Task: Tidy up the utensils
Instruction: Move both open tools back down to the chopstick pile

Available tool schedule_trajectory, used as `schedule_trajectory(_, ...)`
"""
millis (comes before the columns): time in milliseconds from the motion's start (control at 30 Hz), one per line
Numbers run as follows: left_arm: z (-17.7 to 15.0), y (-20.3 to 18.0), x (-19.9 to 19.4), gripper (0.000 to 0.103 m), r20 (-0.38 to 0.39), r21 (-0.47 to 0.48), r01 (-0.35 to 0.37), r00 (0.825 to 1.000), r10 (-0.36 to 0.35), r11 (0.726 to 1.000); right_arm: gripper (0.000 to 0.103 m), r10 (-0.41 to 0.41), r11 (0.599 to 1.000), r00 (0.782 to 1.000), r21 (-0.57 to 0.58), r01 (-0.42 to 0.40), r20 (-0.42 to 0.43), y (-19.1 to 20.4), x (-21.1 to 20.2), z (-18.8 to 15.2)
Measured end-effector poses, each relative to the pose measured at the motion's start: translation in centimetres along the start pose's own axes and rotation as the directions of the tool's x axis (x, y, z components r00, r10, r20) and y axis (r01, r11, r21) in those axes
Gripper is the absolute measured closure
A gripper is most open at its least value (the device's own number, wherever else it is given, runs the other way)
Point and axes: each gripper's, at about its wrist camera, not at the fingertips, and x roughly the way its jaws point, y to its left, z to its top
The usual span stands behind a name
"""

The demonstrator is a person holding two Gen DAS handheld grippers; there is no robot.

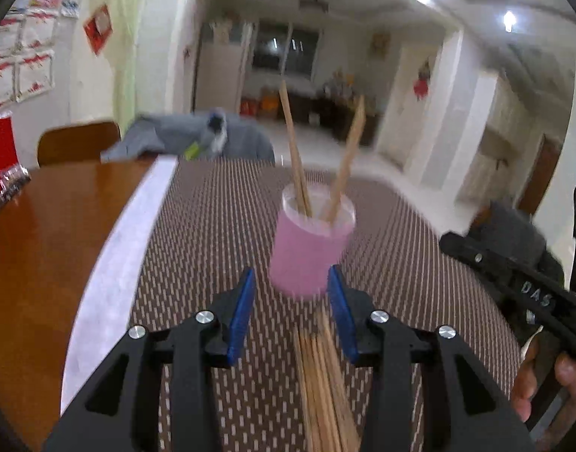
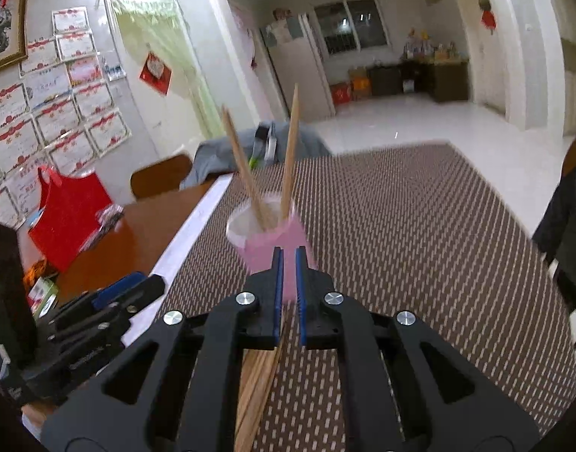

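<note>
A pink cup point(image 1: 310, 248) stands on the brown woven mat point(image 1: 212, 226) with two wooden chopsticks point(image 1: 293, 158) upright in it. A bundle of chopsticks point(image 1: 324, 388) lies on the mat just before the cup. My left gripper point(image 1: 291, 282) is open, its blue pads on either side of the cup's base, apart from it. In the right wrist view the cup point(image 2: 267, 243) and its chopsticks point(image 2: 288, 158) stand right ahead. My right gripper point(image 2: 288, 260) has its jaws nearly closed with a narrow gap and nothing between them. The bundle point(image 2: 256, 388) lies under it.
The mat lies on a wooden table point(image 1: 43, 263) with a white strip point(image 1: 129, 248) along its edge. A red bag point(image 2: 67, 218) and a wooden chair point(image 2: 160, 177) with grey clothing point(image 2: 227, 150) stand at the far left. The left gripper's body point(image 2: 92, 320) is at the right view's left.
</note>
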Motion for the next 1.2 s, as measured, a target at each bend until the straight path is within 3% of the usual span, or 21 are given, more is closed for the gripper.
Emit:
schedule_trajectory(100, -2.2, -0.5, 1.2, 0.063, -0.148, 0.024, 0.014, 0.989, -0.01, 1.0, 0.095, 0.006, 1.0, 0.996, 0.013, -0.005, -0.086, -0.2, 0.3, -2.1)
schedule_trajectory(200, -4.2, -0.8, 2.4, 0.063, -0.265, 0.031, 0.029, 0.964, -0.019, 0.999, 0.095, 0.016, 1.0, 0.986, 0.017, -0.014, -0.168, -0.1, 0.8, -4.2)
schedule_trajectory(400, -6.9, -0.7, 3.8, 0.063, -0.407, 0.042, 0.014, 0.913, 0.005, 0.999, 0.095, 0.035, 0.999, 0.96, 0.032, -0.027, -0.278, 0.1, 1.2, -7.1)
schedule_trajectory(600, -8.3, 0.4, 4.8, 0.063, -0.462, 0.032, -0.014, 0.886, 0.027, 0.999, 0.095, 0.041, 0.999, 0.945, 0.041, -0.029, -0.325, -0.1, 1.2, -8.5)
schedule_trajectory(1200, -7.7, 0.0, 5.7, 0.061, -0.452, 0.076, -0.076, 0.886, 0.103, 0.994, 0.095, 0.029, 0.999, 0.906, 0.024, -0.021, -0.422, 0.6, 3.8, -9.3)
